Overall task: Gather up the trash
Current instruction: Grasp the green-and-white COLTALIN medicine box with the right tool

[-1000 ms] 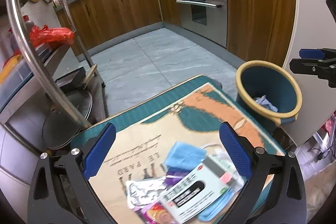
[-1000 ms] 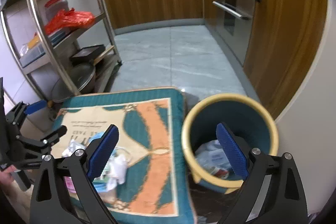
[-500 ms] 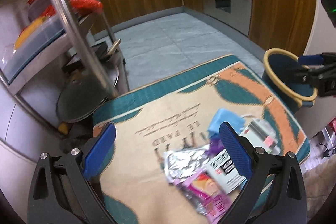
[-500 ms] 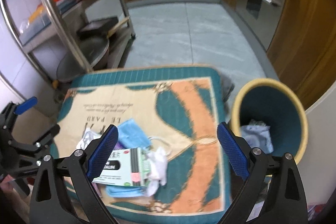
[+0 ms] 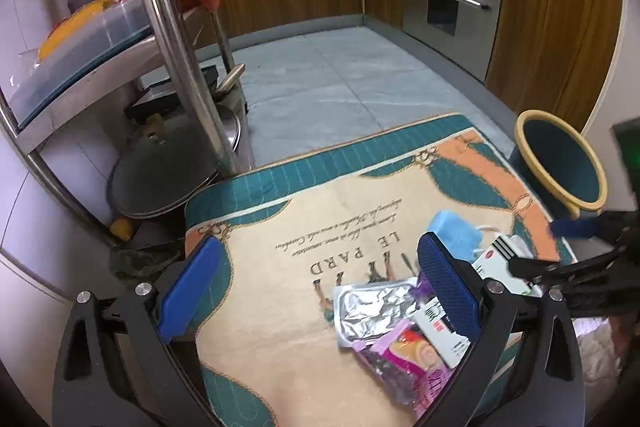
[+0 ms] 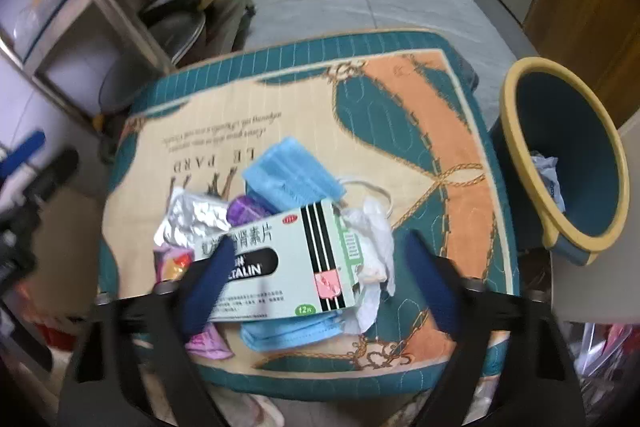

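right wrist view looks down on a heap of trash at the near edge of a patterned cushion (image 6: 400,99): a medicine box (image 6: 288,267) lies on top of blue masks (image 6: 292,179), a crumpled tissue (image 6: 372,247) and foil wrappers (image 6: 188,215). the right gripper (image 6: 316,283) hangs just over the box, jaws wide apart, holding nothing. the left gripper (image 5: 316,291) is likewise spread and empty. i'd judge the box light and stiff, best pinched across its short sides; the rest is limp. the bin (image 6: 568,163) to the right holds some paper scraps.
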Tool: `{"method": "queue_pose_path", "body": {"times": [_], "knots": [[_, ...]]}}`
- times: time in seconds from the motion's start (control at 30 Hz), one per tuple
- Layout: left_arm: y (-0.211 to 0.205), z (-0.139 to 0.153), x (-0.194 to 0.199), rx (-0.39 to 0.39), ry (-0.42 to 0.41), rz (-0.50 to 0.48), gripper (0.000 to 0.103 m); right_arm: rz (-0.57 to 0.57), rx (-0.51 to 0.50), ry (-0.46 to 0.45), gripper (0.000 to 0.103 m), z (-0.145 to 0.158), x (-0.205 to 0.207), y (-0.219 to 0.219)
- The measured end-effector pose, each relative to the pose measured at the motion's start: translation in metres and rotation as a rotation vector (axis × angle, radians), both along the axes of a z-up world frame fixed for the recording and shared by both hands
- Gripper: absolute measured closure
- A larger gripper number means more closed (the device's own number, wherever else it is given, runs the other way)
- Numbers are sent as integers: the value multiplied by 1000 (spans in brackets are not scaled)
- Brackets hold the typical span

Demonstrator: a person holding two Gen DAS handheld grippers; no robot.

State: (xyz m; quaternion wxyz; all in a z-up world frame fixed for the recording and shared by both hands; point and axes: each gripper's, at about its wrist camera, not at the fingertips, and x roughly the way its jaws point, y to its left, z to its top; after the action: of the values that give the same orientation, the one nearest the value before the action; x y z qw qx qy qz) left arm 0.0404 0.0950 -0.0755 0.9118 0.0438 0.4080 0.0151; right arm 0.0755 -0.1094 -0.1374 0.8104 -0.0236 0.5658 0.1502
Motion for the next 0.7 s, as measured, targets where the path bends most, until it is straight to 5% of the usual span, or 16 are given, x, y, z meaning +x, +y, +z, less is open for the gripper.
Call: {"method": "queue_pose_path", "body": {"times": [0.2,0.4,0.47,0.7], "knots": [[-4,0,4,9,3,-11,6,26,-19,74,51,-27,9,-4],[-9,-2,6,22,-3,-31,6,17,162,169,70,-37,23,-8],[-9,-3,7,31,-1,-34,6,16,203,166,78,-32,25,-8],[-9,-4,10,21,-2,-26,6,23,251,74,85,3,29,-9]]}}
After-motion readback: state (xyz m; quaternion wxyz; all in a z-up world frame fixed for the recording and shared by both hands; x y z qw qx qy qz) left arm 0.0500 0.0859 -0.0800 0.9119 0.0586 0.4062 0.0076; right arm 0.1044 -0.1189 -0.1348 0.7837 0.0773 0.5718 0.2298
